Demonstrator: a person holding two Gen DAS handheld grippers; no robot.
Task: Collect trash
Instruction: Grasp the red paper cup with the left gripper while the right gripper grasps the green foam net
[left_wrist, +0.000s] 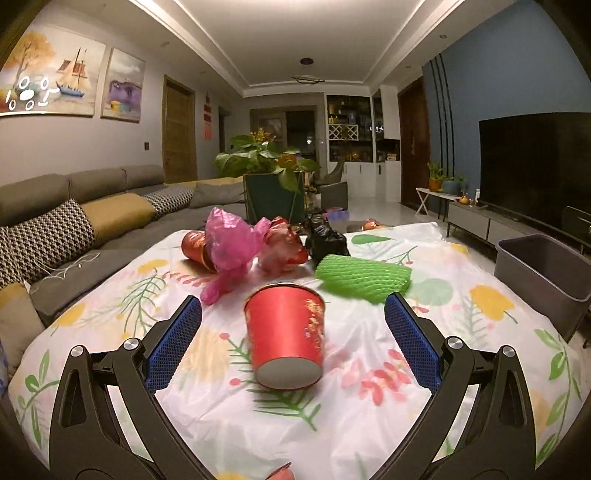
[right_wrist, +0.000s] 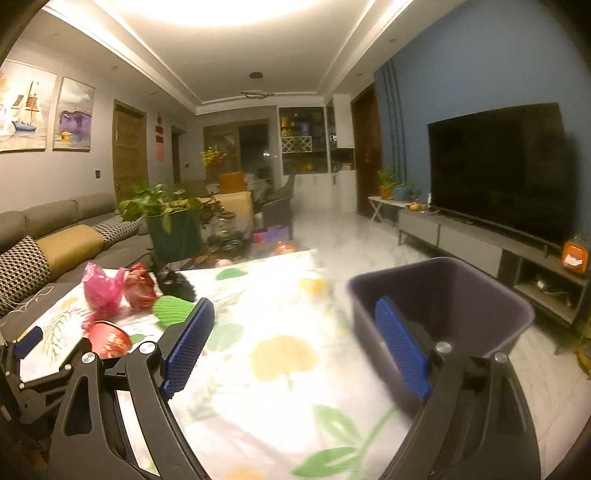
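Observation:
A red paper cup (left_wrist: 284, 332) lies on its side on the flowered tablecloth (left_wrist: 369, 424), base toward me. My left gripper (left_wrist: 293, 306) stands open around it, with a gap at each blue pad. Behind the cup lie a green foam net (left_wrist: 364, 277), a pink plastic bag (left_wrist: 229, 243), a crumpled red wrapper (left_wrist: 284, 243), a second red cup (left_wrist: 195, 249) and a black bag (left_wrist: 327, 242). My right gripper (right_wrist: 295, 306) is open over the cloth with nothing between its fingers. Its right finger overlaps the near wall of the grey bin (right_wrist: 443, 295). The red cup (right_wrist: 110, 339) shows at the left.
The grey bin (left_wrist: 543, 266) stands at the table's right edge. A grey sofa (left_wrist: 74, 229) runs along the left and a potted plant (left_wrist: 266, 166) stands beyond the table. A TV (right_wrist: 498, 166) on a low cabinet lines the right wall.

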